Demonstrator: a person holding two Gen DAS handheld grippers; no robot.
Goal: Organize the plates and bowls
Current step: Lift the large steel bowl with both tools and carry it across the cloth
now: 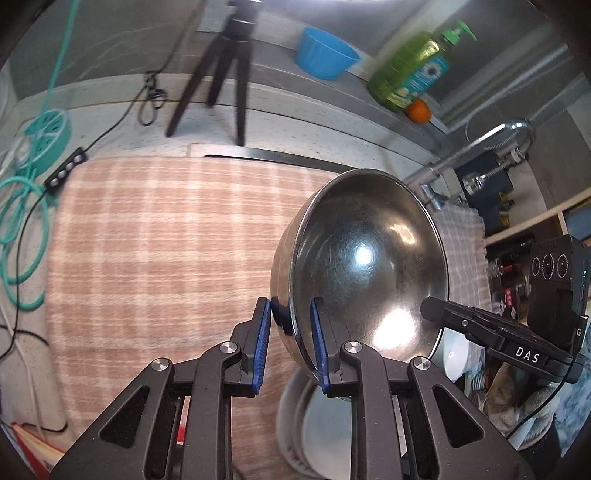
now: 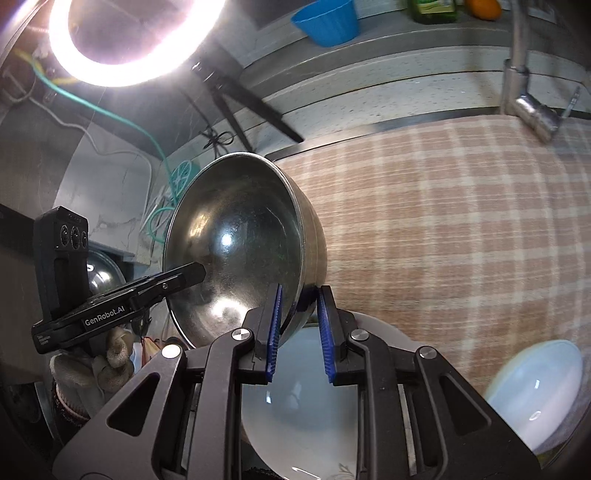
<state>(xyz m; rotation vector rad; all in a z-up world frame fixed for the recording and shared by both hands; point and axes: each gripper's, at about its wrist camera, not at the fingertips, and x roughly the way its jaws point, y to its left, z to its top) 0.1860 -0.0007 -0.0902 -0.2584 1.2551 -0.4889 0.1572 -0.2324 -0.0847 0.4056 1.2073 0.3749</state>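
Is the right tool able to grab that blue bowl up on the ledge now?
Probably not yet. The right tool is shut on the steel bowl's rim, as is the left tool, and the blue bowl sits far back on the ledge.

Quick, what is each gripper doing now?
Left gripper: closed on the steel bowl rim.
Right gripper: closed on the same bowl's rim.

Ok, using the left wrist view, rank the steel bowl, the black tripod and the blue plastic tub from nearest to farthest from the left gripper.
1. Shiny steel bowl: clamped by its rim in the left gripper.
2. Black tripod: standing on the counter beyond the checked cloth, upper left.
3. Blue plastic tub: up on the back ledge, upper right of the tripod.
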